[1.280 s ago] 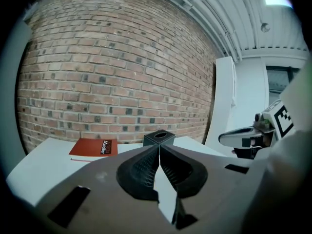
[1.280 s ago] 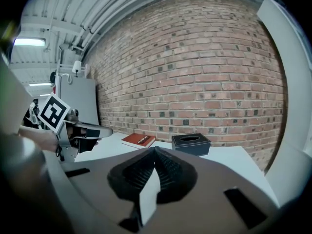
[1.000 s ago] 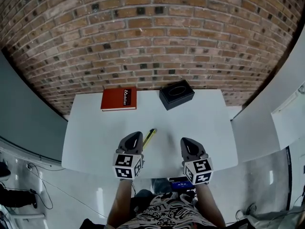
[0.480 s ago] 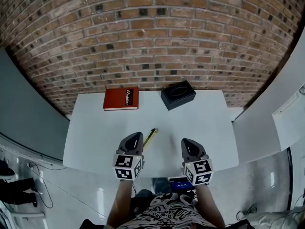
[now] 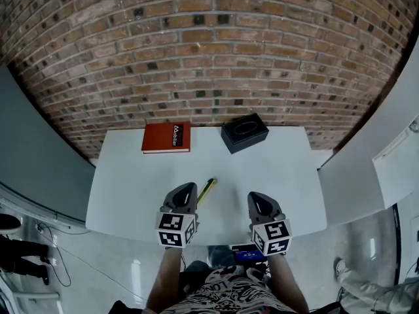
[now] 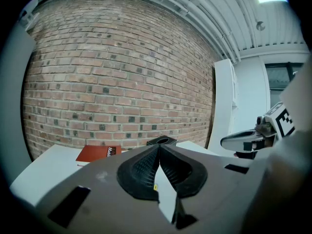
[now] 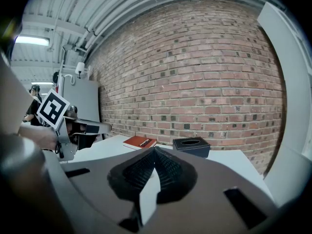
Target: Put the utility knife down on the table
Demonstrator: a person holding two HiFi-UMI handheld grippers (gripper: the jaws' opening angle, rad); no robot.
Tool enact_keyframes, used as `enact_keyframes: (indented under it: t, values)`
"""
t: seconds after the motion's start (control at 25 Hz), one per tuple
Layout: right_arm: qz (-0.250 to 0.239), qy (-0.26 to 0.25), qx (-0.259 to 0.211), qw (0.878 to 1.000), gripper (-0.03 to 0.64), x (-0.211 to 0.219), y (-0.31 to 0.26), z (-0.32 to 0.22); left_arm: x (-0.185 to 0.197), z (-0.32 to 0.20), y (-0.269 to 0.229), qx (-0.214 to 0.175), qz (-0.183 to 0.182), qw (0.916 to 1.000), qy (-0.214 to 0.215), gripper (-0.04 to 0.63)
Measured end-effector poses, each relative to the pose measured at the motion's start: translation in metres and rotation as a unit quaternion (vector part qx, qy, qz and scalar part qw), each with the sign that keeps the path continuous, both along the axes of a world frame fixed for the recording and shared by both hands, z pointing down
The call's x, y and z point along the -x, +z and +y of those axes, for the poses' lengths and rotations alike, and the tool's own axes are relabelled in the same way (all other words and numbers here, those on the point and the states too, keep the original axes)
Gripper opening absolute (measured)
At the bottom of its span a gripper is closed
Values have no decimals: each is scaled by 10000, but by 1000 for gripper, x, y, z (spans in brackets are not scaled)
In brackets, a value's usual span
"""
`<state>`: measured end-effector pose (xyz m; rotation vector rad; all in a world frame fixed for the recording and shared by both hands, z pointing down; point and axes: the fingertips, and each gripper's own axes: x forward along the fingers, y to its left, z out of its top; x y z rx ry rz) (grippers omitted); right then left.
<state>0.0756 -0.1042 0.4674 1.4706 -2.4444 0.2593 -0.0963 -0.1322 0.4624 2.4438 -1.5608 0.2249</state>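
The utility knife (image 5: 206, 190), yellow and slim, lies flat on the white table (image 5: 131, 182), pointing away from me. My left gripper (image 5: 186, 187) sits just to its left, close beside it, with the jaws meeting at the tips and nothing between them (image 6: 159, 146). My right gripper (image 5: 255, 197) hovers over the table's near right part, well apart from the knife, and its jaws are also closed on nothing (image 7: 154, 148). Only a speck of yellow shows low in the left gripper view; the knife is hidden in the right gripper view.
A red book (image 5: 166, 137) lies at the table's back left and a black tissue box (image 5: 244, 132) at the back middle. A brick wall (image 5: 209, 57) stands behind the table. The near edge (image 5: 216, 235) runs just under both grippers.
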Motion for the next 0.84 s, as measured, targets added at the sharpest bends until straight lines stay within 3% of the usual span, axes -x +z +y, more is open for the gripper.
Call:
enact_keyframes:
  t: [0.84]
  values:
    - [60,-11,4,10000,0,1,1,-11,10,-15,2,1,107,9999,-104,17]
